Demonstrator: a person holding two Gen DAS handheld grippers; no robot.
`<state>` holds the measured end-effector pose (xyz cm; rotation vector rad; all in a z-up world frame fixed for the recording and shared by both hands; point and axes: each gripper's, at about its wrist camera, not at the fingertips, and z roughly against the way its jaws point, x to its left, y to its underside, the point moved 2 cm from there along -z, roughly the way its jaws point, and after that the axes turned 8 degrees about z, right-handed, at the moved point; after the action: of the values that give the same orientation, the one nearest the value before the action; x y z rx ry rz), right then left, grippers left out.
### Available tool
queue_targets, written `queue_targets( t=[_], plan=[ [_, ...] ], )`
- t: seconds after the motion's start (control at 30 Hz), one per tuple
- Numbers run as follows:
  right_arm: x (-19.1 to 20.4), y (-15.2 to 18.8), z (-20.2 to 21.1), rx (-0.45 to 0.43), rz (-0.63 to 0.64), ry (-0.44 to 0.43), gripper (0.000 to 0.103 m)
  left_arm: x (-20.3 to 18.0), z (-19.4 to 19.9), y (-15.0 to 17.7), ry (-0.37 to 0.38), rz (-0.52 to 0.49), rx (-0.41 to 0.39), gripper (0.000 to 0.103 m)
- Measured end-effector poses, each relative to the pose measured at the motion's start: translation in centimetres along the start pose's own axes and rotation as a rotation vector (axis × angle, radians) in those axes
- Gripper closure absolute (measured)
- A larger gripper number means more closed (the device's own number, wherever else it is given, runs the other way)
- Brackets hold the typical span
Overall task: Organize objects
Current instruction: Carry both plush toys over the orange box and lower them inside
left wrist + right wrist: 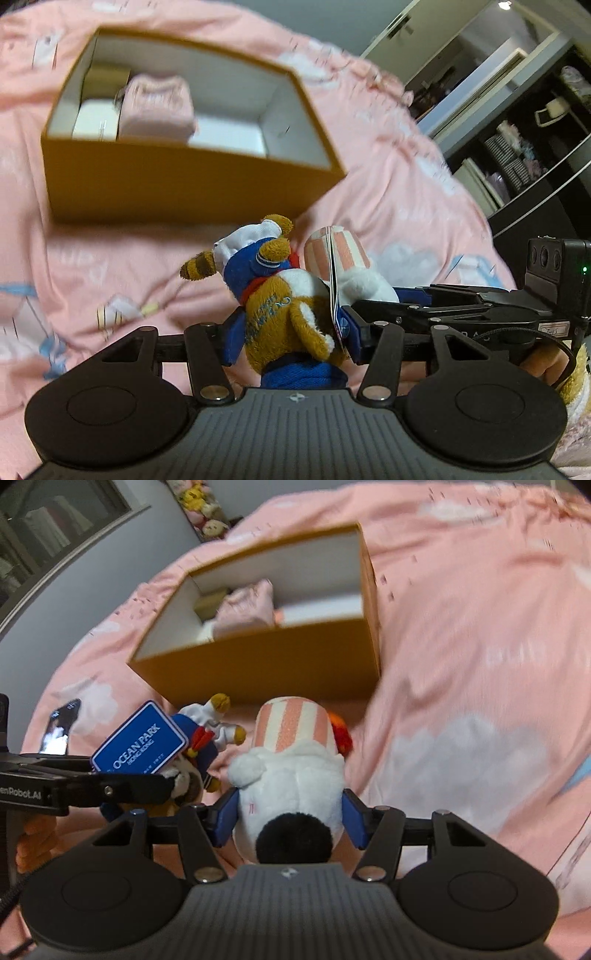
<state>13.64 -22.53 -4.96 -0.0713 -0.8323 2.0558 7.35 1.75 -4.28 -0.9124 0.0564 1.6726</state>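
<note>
On the bed (388,206), spread with a pink cloud-print cover, an open yellow box (184,181) sits just beyond both grippers, its white inside already holding a folded pink cloth (157,107) and some pale flat packs at one end; the other end looks free, likely the spot meant for the toys. Both toys are held up off the cover, side by side, probably so they can go over the box wall together.

The right gripper (290,818) pinches the white plush (291,790) across its round body, blue pads pressed into the fur on both sides. The plush is white with a black patch nearest the camera, a pink-and-white striped hat pointing toward the box, and a bit of red-orange beside the hat.

The left gripper (291,332) is clamped on the brown plush (284,314), gripping it at the waist. This one is brown and white with a striped tail, a blue jacket with a red scarf, and a white cap. A blue tag (138,740) reading OCEAN PARK hangs between the two toys.
</note>
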Motion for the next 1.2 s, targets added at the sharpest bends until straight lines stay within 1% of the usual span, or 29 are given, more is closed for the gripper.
queue_targets(
  t=[0.17,0.3,0.47,0.6,0.73,0.87,1.07,1.13,1.2],
  plan=[
    [0.9,-2.1,2.0,-0.054,0.063,-0.002,0.043,-0.8,1.5,-1.4,0.013,-0.028,-0.066,0.043],
    [1.4,-4.4,3.3,-0.099,0.105,-0.008,0.043,-1.1,2.4,-3.1,0.021,-0.018,-0.109,0.043],
    [1.8,-7.7,4.0,-0.156,0.153,-0.006,0.043,-1.9,3.3,-6.1,0.028,-0.053,-0.171,0.043],
    [1.6,-10.4,3.5,-0.175,0.194,0.019,0.043,-2.2,3.0,-8.9,0.021,-0.090,-0.196,0.043],
    [0.6,-13.4,1.9,-0.150,0.212,0.033,0.043,-2.2,1.6,-12.0,-0.008,-0.130,-0.193,0.043],
    [-1.3,-16.7,-0.7,-0.103,0.181,0.036,0.043,-1.7,-1.1,-14.9,-0.050,-0.169,-0.149,0.043],
    [-3.6,-20.0,-5.6,-0.005,0.108,0.039,0.043,-0.7,-5.2,-17.8,-0.099,-0.179,-0.118,0.043],
    [-4.3,-20.9,-7.3,0.015,0.089,0.056,0.043,-0.5,-6.7,-18.4,-0.126,-0.188,-0.102,0.043],
    [-4.6,-21.5,-8.5,0.024,0.096,0.081,0.044,0.2,-8.0,-18.8,-0.135,-0.185,-0.078,0.043]
  ],
)
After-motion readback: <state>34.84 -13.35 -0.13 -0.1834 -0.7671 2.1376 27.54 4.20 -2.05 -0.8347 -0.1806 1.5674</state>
